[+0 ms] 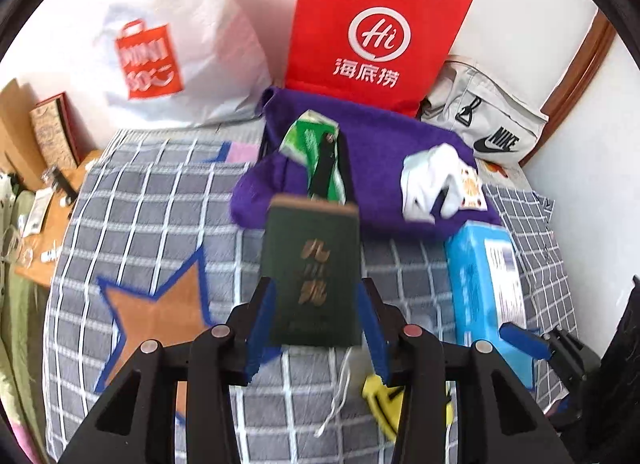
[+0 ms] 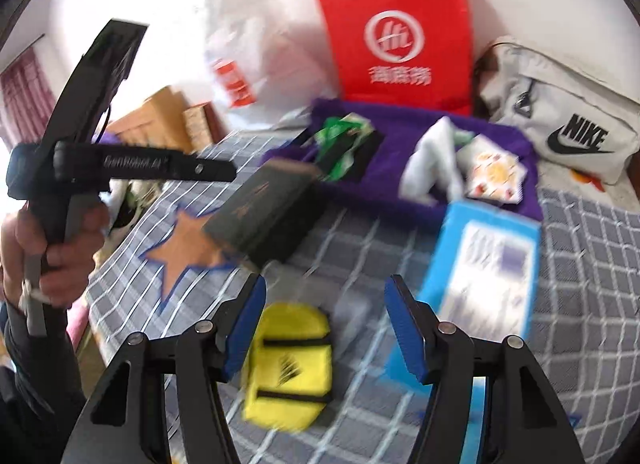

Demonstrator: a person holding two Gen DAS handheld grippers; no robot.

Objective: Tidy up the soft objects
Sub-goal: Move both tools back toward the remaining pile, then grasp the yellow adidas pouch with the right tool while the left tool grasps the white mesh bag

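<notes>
The left claw (image 1: 316, 316) loosely straddles a dark green rectangular packet (image 1: 314, 272), which could slip onto the checked bed (image 1: 160, 200); the right claw (image 2: 325, 324) gapes empty.

pouch (image 2: 290, 362) left of box (image 2: 486, 268) | both before tray (image 2: 400, 200)

Bed cover (image 1: 160, 200) is grey w/ white checks & an orange star edged in blue. Pouch (image 2: 290, 356) is yellow w/ black stripes; box (image 1: 314, 276) dark green, towel (image 1: 376, 136) purple, bag (image 1: 372, 32) red.
</notes>
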